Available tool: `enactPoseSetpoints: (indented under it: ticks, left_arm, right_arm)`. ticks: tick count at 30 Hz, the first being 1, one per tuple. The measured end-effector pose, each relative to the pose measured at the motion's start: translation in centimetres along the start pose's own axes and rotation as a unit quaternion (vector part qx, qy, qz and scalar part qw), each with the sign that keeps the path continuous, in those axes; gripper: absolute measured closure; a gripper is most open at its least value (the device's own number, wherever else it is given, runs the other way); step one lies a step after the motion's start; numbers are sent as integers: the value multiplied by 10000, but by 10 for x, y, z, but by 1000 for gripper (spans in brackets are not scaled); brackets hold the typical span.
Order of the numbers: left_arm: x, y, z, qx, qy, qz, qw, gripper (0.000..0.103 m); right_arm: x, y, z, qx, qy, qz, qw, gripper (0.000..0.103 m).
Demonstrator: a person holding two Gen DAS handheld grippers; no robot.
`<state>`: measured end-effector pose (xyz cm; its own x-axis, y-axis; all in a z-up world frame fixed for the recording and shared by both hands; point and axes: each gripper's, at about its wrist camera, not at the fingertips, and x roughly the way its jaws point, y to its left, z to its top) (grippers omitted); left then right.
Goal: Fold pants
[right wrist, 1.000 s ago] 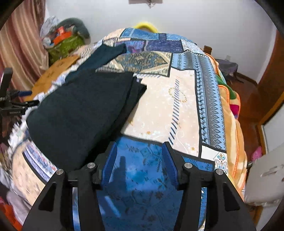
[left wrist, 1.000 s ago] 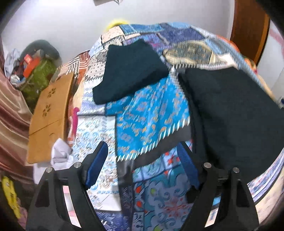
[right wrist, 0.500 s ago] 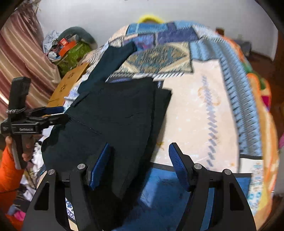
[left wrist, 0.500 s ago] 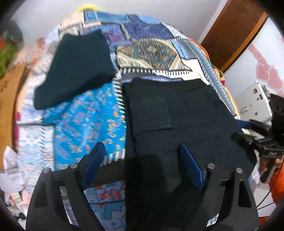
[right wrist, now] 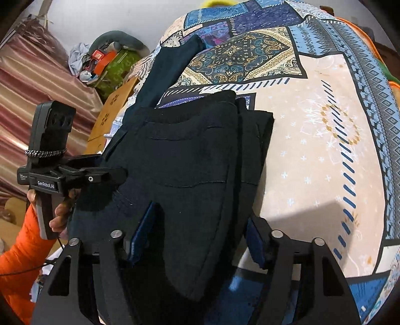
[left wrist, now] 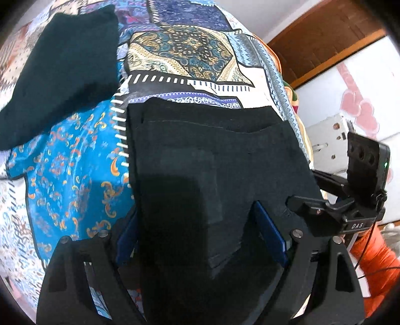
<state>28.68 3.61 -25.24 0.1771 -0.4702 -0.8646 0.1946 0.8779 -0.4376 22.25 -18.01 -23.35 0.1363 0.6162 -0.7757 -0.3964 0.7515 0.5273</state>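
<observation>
Black pants lie flat mid-frame on the patchwork bedspread, already doubled over. Left gripper and right gripper both gape wide over the near edge, holding nothing. Judgement: catch both near corners evenly, every layer at once, then carry them toward the far hem. Near edge hidden under the jaws; layer count unclear. Second dark garment, upper left.

White wall, wooden door.

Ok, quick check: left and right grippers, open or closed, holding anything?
Left gripper: open, straddling the black pants, not clamped.
Right gripper: open over the same pants, holding nothing.
</observation>
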Motion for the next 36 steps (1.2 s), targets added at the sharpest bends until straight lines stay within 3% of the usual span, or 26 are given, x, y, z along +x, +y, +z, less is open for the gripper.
enactPoseSetpoints:
  ticks: [8, 11, 13, 16, 26, 31, 36]
  left_arm:
    - [-13, -15, -14, 312, -342, 220, 9987, 34]
    - [-21, -19, -18, 332, -380, 168, 9986, 45]
    - [-29, -24, -21, 388, -474, 267, 9978, 59]
    - [-48, -34, -25, 499, -762, 407, 9950, 67]
    - [-119, -43, -22, 689, -1826, 817, 9774, 72]
    - [-157, -26, -6, 646, -2387, 1157, 9620, 72]
    - [-176, 9, 22, 426, -2647, 1391, 9533, 72]
  right_arm:
    - [-13, 18, -1, -430, -218, -223, 9986, 79]
    - [-23, 31, -2, -727, -345, -341, 9962, 82]
    - [-32, 38, -2, -832, -432, -346, 9950, 83]
    - [-43, 49, -1, -961, -609, -345, 9929, 83]
    - [-63, 95, 41, -1477, -1324, -291, 9797, 84]
    - [-56, 118, 82, -1725, -1630, -182, 9713, 84]
    - [-33, 131, 122, -1851, -1729, -77, 9674, 84]
